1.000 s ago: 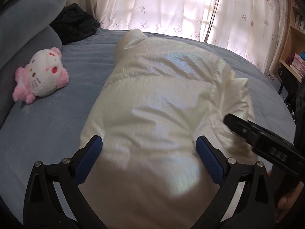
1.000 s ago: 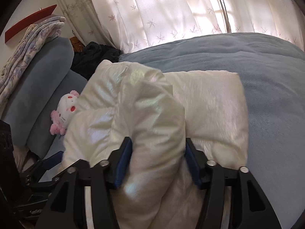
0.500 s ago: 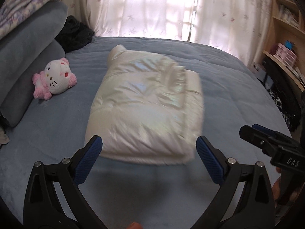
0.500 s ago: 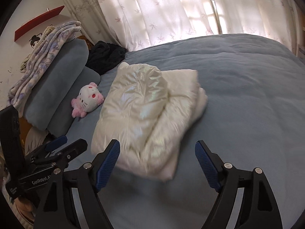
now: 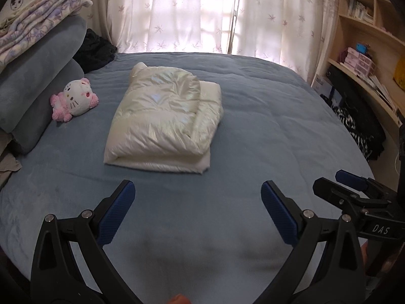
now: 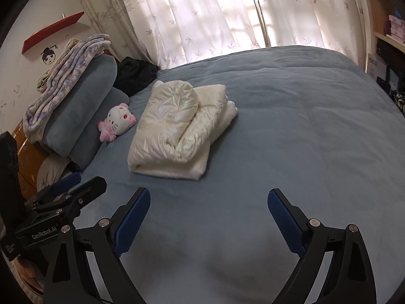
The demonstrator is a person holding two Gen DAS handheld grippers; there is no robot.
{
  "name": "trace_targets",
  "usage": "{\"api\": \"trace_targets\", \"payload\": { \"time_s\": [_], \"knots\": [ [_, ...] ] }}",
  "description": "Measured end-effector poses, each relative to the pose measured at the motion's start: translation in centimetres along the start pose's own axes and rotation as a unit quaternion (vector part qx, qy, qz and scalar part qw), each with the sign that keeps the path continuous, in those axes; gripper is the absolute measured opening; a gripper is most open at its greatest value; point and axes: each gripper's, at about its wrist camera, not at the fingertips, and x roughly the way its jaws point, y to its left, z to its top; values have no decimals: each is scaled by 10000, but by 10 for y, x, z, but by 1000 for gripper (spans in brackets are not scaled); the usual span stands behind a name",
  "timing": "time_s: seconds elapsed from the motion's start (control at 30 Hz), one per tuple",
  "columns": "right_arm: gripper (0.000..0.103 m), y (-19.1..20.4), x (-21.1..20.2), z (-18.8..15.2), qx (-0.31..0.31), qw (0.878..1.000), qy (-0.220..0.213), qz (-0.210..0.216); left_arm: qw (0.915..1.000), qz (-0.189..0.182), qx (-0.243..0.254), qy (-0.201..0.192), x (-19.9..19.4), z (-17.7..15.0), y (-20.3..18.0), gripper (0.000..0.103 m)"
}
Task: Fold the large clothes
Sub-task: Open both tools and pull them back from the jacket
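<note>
A shiny cream puffer jacket (image 5: 164, 121) lies folded in a thick bundle on the blue bed (image 5: 265, 131); it also shows in the right wrist view (image 6: 177, 131). My left gripper (image 5: 197, 202) is open and empty, held above the bed well short of the jacket. My right gripper (image 6: 208, 207) is open and empty, also back from the jacket. The right gripper shows at the right edge of the left wrist view (image 5: 354, 192). The left gripper shows at the left edge of the right wrist view (image 6: 68, 190).
A pink and white plush cat (image 5: 74, 98) lies left of the jacket by grey cushions (image 5: 38, 88) topped with a folded blanket (image 5: 38, 33). A black garment (image 5: 97, 50) sits at the bed's far corner. Curtains (image 5: 202, 12) hang behind; shelves (image 5: 367, 50) stand right.
Both grippers have let go of the jacket and pulled back from it. The right gripper's jaws opened wide. The jacket now rests folded on the bed.
</note>
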Motion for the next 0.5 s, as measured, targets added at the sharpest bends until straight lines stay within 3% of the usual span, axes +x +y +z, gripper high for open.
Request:
{"api": "trace_targets", "payload": {
  "time_s": [0.13, 0.5],
  "knots": [
    [97, -13, -30, -33, 74, 9999, 128, -79, 9999, -75, 96, 77, -23, -28, -19, 99],
    [99, -54, -92, -158, 296, 9972, 516, -451, 9989, 325, 143, 320, -57, -141, -57, 99]
  ]
}}
